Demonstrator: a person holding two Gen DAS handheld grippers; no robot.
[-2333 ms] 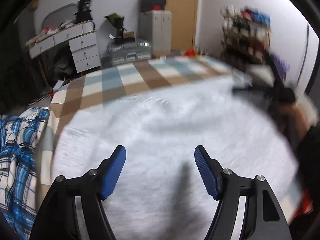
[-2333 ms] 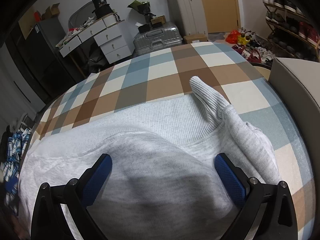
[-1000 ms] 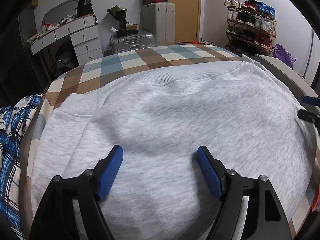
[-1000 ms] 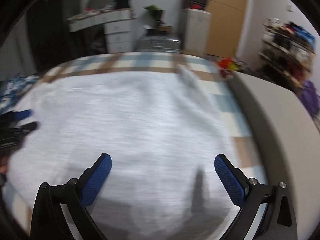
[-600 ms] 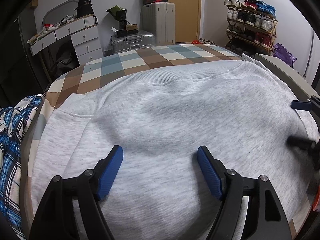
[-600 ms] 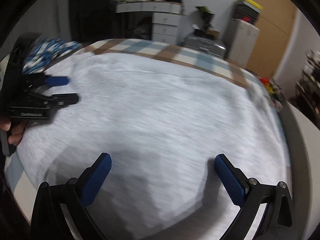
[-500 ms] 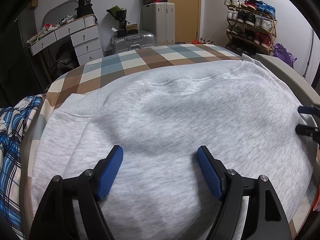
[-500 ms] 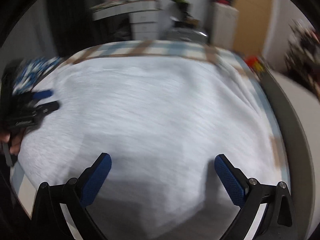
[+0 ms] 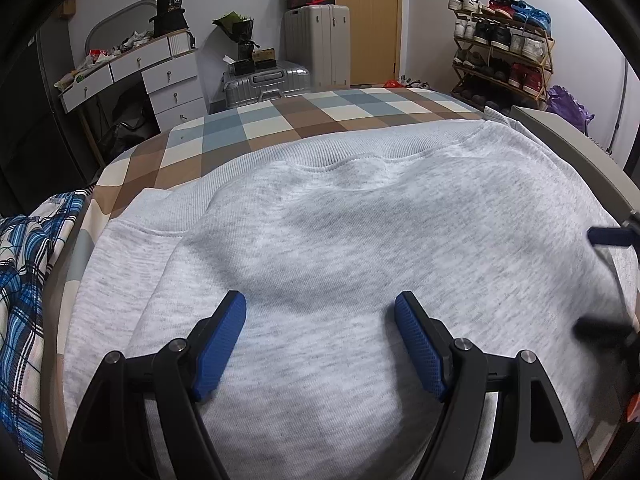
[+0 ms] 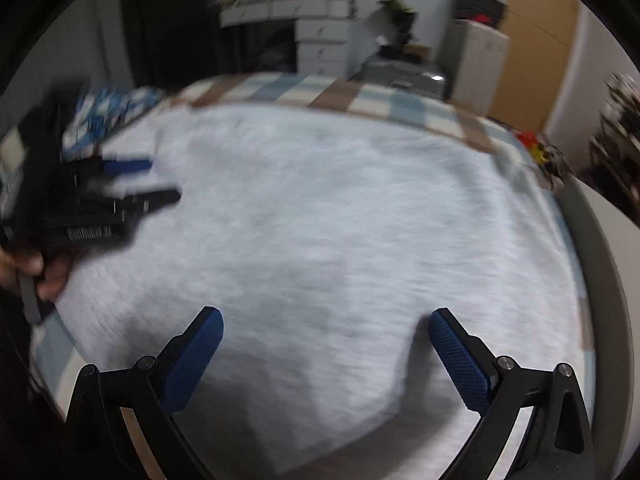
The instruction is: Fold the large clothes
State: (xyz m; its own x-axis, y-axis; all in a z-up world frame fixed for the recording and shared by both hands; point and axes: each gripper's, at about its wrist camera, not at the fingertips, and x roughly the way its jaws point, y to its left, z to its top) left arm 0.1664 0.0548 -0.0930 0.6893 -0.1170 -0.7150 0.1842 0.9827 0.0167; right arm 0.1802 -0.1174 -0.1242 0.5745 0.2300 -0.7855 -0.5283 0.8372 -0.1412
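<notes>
- A light grey sweatshirt (image 9: 360, 248) lies spread flat over most of the bed (image 9: 288, 116), its ribbed hem band toward the far side; the fabric is mostly smooth, with a soft ripple near the hem.
- The checked blue, brown and cream bed cover shows beyond the hem.
- A blue plaid garment (image 9: 20, 272) is bunched at the bed's left edge.
- The left claw (image 9: 320, 320) hovers above the sweatshirt, blue pads apart, gripping nothing.
- The right claw (image 10: 326, 334) likewise stands apart, empty, over the fabric; its view is motion-blurred.
</notes>
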